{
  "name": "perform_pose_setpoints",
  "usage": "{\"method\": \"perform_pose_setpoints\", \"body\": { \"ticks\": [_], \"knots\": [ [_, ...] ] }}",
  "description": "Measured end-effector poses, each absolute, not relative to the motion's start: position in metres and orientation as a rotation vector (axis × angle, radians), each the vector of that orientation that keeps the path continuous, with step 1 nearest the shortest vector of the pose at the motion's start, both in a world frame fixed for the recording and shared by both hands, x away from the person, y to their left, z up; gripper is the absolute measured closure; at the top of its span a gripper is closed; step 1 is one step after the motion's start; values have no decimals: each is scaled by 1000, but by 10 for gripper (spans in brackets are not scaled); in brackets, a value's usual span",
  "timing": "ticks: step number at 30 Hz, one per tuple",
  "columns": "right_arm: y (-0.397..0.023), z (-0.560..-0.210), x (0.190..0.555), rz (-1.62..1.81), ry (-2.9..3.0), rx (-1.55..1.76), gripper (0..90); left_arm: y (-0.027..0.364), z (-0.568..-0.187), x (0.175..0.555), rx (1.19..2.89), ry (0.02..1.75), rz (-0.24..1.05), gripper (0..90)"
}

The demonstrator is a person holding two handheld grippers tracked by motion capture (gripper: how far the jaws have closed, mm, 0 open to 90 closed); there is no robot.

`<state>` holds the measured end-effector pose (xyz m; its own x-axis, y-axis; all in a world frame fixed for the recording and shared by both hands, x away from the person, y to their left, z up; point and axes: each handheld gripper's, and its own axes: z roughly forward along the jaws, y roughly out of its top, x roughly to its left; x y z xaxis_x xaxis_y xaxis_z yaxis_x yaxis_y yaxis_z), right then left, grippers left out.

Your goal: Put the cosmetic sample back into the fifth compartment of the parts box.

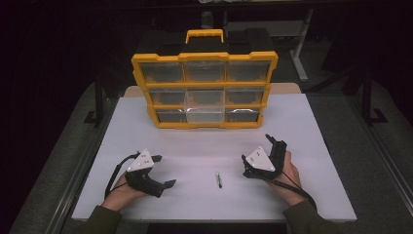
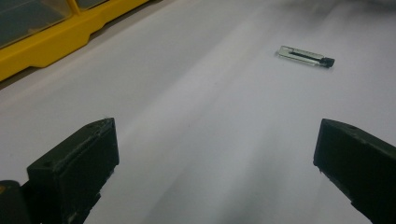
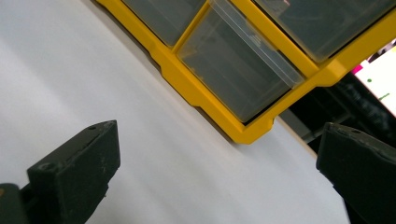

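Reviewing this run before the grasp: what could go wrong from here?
1. The small clear tube lies flat on the white table; wide-open jaws of the left gripper may skid or flick it.
2. The organizer's middle drawer sticks out; the right gripper could catch it.

No readable text, labels, brands or nos. anywhere. Yellow organizer box (image 1: 204, 90) showed no lettering on frame or clear drawers. Small clear tube w/ dark cap (image 2: 306, 56) on the white table (image 1: 302, 126) carried no legible print. Gripper plates had only dots, no markings.
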<state>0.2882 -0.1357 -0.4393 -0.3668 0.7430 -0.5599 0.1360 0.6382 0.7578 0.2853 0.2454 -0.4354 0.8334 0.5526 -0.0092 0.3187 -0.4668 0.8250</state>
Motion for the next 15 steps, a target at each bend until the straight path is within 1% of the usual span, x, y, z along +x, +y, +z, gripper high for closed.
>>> {"method": "perform_pose_setpoints", "body": {
  "ticks": [15],
  "knots": [
    [-142,-436,291,869,1893,843,0,246,-435,286,2095,633,326,0]
  ]
}}
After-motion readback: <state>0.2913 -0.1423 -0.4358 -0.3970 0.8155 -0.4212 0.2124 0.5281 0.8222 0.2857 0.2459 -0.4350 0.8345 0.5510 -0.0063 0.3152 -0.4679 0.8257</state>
